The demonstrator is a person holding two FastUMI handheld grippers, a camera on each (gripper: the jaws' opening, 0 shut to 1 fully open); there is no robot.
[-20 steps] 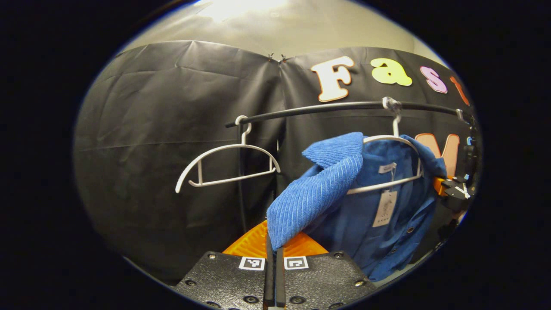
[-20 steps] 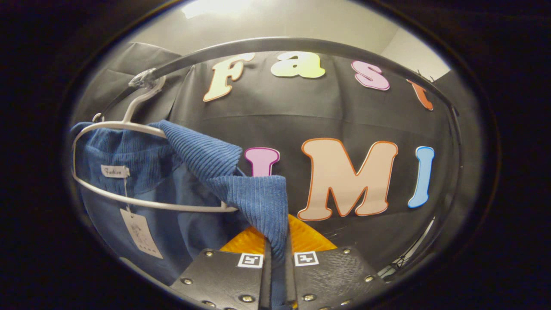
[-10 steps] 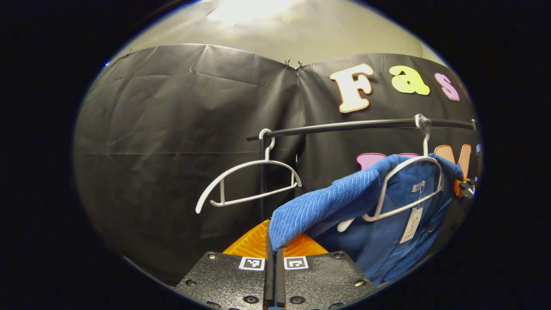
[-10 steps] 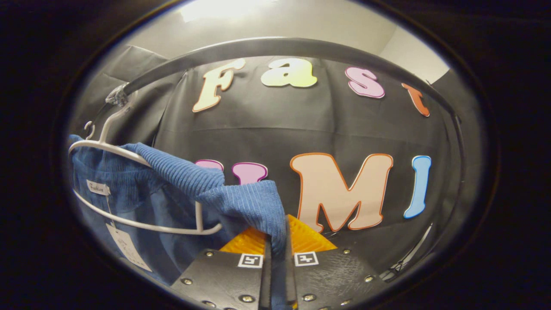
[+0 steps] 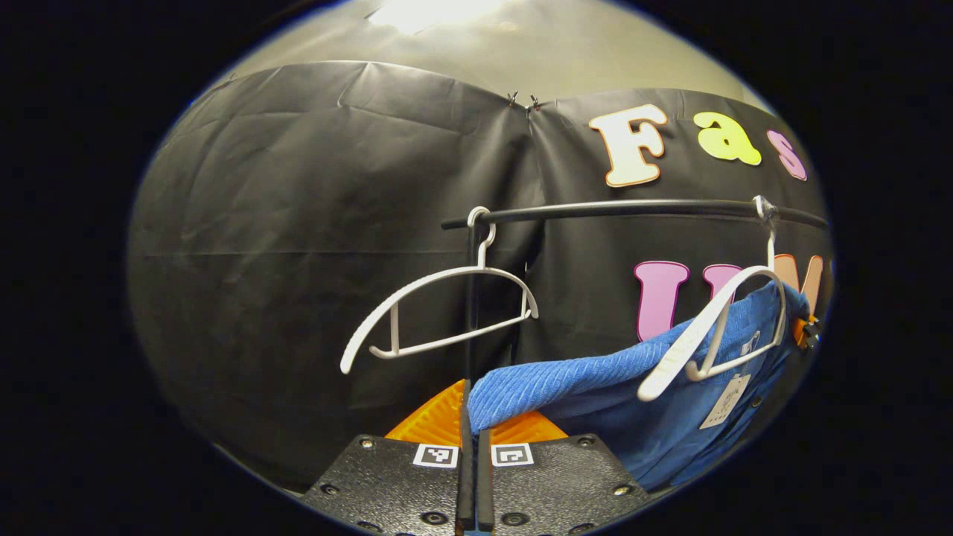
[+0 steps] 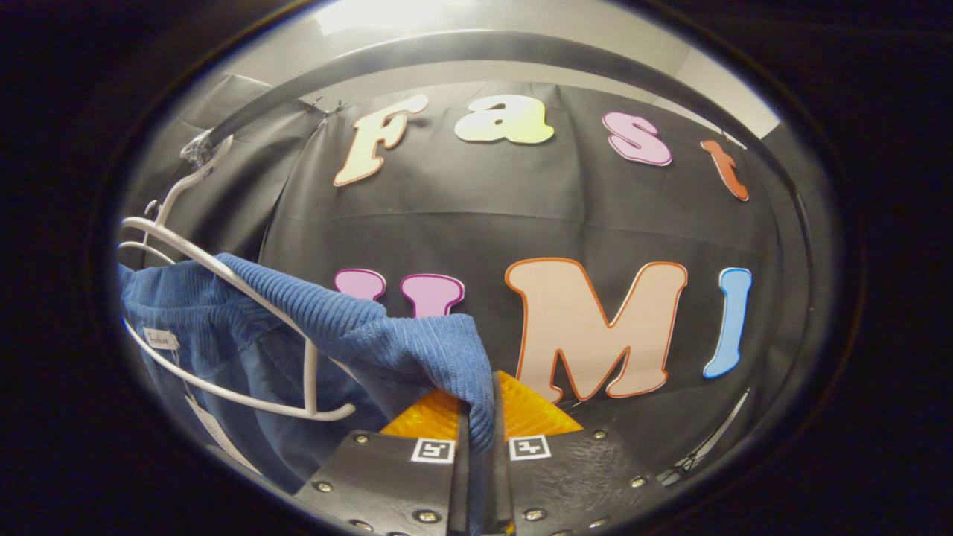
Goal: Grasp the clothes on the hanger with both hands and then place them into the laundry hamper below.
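A blue corduroy shirt [image 5: 633, 402] stretches from my left gripper [image 5: 470, 476] across to the right, half off its white hanger [image 5: 715, 327]. The left gripper is shut on one shoulder of the shirt. In the right gripper view the same blue shirt [image 6: 357, 335] drapes from the white hanger [image 6: 223, 283] at the left down into my right gripper [image 6: 480, 476], which is shut on the other shoulder. The hanger still hooks on the black rail [image 5: 633, 210] and tilts. A paper tag [image 5: 724, 402] dangles inside the shirt.
A second, bare white hanger [image 5: 439, 305] hangs at the left end of the rail, beside the rail's upright post [image 5: 469, 313]. The curved rail [image 6: 476, 56] arches close overhead in the right gripper view. Black cloth wall stands behind.
Both grippers have pulled the shirt's shoulders outward and down. The shirt has slid off the hanger's left arm, and the hanger has tipped further.
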